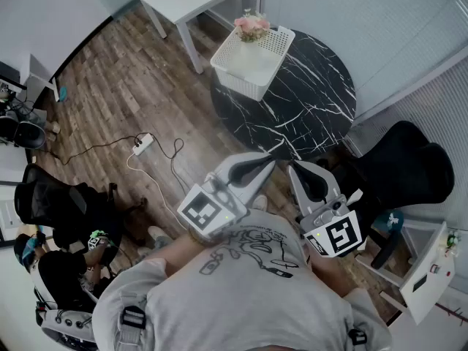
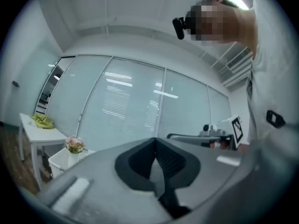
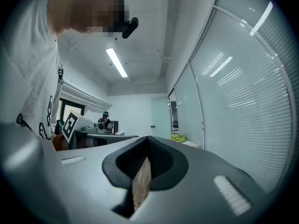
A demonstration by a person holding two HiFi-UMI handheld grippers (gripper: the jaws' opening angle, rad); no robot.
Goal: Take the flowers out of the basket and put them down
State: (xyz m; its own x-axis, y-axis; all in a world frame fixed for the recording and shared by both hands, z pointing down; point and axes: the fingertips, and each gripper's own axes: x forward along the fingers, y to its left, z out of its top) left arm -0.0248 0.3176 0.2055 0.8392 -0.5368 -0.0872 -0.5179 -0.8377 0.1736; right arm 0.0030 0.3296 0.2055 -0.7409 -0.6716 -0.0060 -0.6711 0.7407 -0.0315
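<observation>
The flowers [image 1: 251, 26] are found upright in the far corner of the basket [image 1: 257, 68]; well apart from the basket, on its near side, the left gripper [image 1: 268, 160] and the right gripper [image 1: 295, 169] are held clenched on nothing; the left is judged slightly nearer.

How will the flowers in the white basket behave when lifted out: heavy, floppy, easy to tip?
The flowers are a small pink bunch, so probably light. They seem to stand in a white pot, which may tip if gripped high. The petals look soft, likely easy to crush.
</observation>
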